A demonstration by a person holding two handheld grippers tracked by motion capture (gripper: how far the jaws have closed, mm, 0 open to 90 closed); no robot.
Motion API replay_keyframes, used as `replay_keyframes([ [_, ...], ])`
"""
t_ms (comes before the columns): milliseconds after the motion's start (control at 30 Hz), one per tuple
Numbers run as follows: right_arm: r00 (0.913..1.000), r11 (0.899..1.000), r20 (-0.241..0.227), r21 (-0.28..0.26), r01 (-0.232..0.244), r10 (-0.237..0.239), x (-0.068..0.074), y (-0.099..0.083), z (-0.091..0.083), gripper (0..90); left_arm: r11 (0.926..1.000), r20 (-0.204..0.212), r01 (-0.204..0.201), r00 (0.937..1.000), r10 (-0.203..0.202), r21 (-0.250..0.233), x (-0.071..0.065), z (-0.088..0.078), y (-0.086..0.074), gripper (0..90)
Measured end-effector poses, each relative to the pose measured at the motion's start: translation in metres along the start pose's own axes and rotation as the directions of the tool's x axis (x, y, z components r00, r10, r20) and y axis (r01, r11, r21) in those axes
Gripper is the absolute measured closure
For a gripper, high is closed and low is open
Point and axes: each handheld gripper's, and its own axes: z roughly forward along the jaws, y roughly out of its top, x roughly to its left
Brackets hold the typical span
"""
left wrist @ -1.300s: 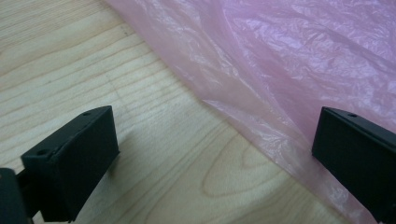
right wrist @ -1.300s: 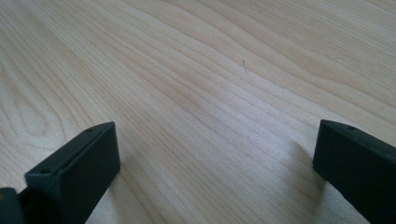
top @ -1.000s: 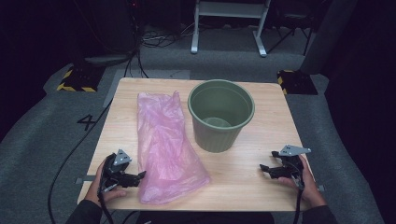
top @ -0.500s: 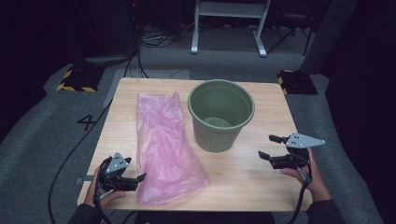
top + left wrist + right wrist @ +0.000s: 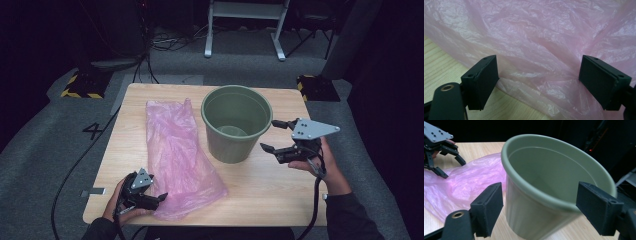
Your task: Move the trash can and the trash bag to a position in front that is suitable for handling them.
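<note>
Pale wood-grain table, rectangular with rounded corners, matte finish. Lying along its left half is a thin pink plastic bag, crinkly, semi-see-through and full of creases, stretching from near the far edge to the near edge, where it fans out wider. Next to it, about mid-table toward the far edge, stands a dull green plastic bucket, round, tapering downward, with a thick rolled rim and smooth walls; it's upright.

The left gripper sits low at the near left corner, right at the bag's wide end; in the left gripper view its jaws stand wide apart after closing in slightly, crinkled film between them but not pinched. The right gripper hovers off the table just beside the bucket's right side, jaws spread too after narrowing a touch, nothing gripped.
</note>
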Motion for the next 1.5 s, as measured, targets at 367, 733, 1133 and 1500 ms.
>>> replay_keyframes([
  [367,0.99,0.997,-0.139,0.073,-0.014,0.024,-0.012,0.016,0.037,35.2,0.9999,-0.014,0.015,0.9998,-0.015,0.001,0.001,0.002,0.001,14.9],
  [733,0.9798,0.988,-0.2,0.147,0.038,-0.008,-0.011,0.014,0.058,52.3,0.9999,-0.014,0.014,0.9998,-0.014,0.002,0.001,0.002,0.001,15.0],
  [1133,0.979,0.976,-0.189,0.187,0.111,-0.075,-0.004,0.022,0.064,61.3,0.9999,-0.014,0.014,0.9998,-0.014,0.002,0.001,0.002,0.001,14.9],
  [1500,0.9702,0.968,-0.201,0.184,0.173,-0.135,0.009,0.023,0.053,72.1,0.9999,-0.015,0.016,0.9998,-0.016,0.003,0.001,0.002,0.001,14.9],
])
